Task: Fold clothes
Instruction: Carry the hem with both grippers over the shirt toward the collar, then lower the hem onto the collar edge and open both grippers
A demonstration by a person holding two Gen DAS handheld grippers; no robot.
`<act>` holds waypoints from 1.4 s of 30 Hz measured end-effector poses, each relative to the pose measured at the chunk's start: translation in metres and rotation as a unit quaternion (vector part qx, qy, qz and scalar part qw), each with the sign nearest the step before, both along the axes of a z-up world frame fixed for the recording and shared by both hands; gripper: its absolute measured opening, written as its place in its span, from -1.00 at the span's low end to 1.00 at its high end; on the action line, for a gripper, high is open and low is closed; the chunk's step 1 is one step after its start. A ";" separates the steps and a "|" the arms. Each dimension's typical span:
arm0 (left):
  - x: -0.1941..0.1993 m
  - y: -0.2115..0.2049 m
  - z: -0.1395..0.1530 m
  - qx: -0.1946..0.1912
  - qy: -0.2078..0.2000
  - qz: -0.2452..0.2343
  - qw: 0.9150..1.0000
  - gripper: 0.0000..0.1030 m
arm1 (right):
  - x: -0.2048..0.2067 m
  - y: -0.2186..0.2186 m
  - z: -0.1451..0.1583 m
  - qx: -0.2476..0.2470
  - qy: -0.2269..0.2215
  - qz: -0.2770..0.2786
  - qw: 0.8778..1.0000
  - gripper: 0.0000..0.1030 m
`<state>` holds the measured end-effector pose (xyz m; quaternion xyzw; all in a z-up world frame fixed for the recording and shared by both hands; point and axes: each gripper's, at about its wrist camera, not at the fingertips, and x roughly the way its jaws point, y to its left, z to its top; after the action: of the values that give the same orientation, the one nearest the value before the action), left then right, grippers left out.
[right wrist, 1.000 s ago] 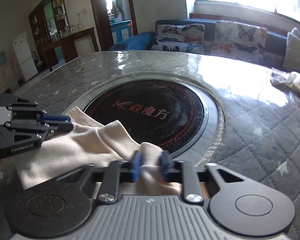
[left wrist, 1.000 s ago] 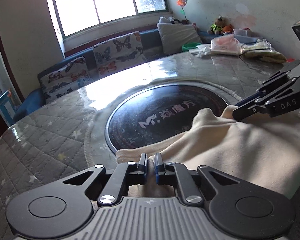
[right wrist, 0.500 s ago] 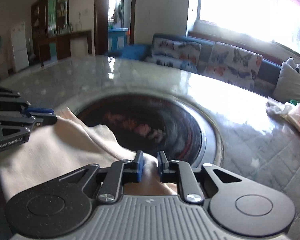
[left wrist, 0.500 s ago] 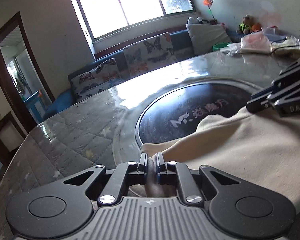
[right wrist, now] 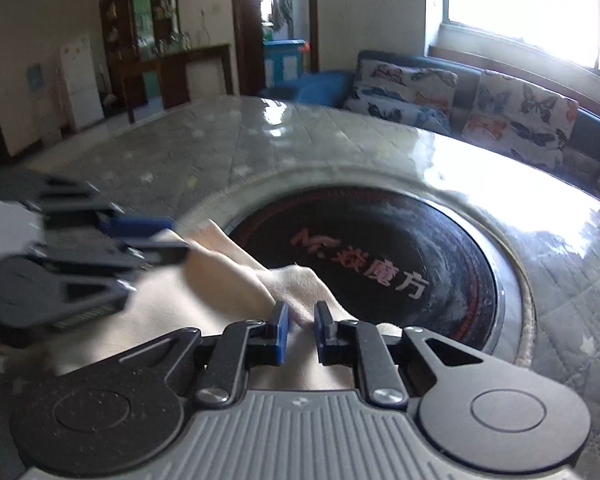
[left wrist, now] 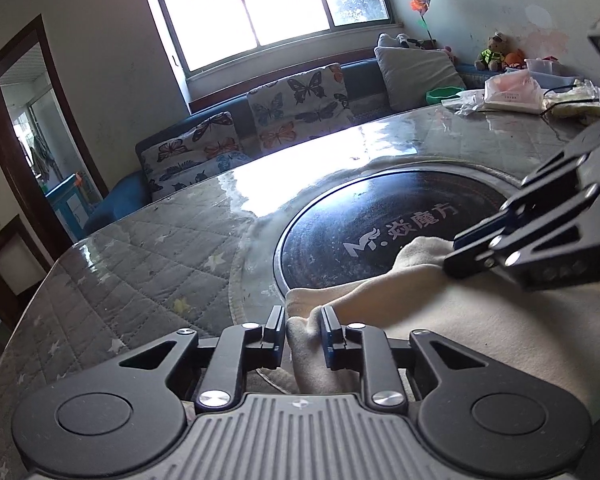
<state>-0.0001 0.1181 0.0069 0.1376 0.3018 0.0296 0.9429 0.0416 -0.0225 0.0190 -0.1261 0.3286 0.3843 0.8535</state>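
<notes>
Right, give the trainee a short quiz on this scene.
1. True or false: the left tool and the right tool each pinch the cloth.
2. What does the cloth partly cover? A) the black disc B) a pillow C) a bag
3. Fill in: the cushions bear ___ prints.
Key: 1 true; 2 A; 3 butterfly.

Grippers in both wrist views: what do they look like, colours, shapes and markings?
Left tool and right tool match: black linkage arms with silver rivets, two round discs, a grey ribbed base plate, blue fingertip pads. No cables, sleeves or legible markings show.
</notes>
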 end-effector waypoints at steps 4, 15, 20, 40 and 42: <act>-0.002 0.000 0.014 -0.026 -0.006 -0.008 1.000 -0.56 | -0.001 -0.007 0.008 0.018 0.002 -0.008 1.000 -0.75; 0.016 -0.036 0.018 -0.094 0.010 -0.077 0.993 -0.54 | -0.055 -0.085 0.015 0.027 -0.003 -0.035 0.999 -0.71; 0.031 -0.043 0.003 -0.093 0.036 -0.071 0.992 -0.52 | -0.054 -0.106 0.010 0.034 0.003 -0.057 0.998 -0.70; 0.030 -0.045 0.005 -0.097 0.032 -0.052 0.993 -0.13 | -0.015 -0.084 0.002 0.030 -0.009 -0.082 0.996 -0.70; 0.027 -0.039 0.007 -0.099 0.029 -0.047 0.994 -0.12 | -0.009 -0.078 -0.006 0.013 -0.006 -0.084 0.996 -0.70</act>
<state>0.0266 0.0790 0.0136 0.0582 0.3240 -0.0487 0.9430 0.0330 -0.1001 0.0128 -0.0890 0.3276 0.3151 0.8863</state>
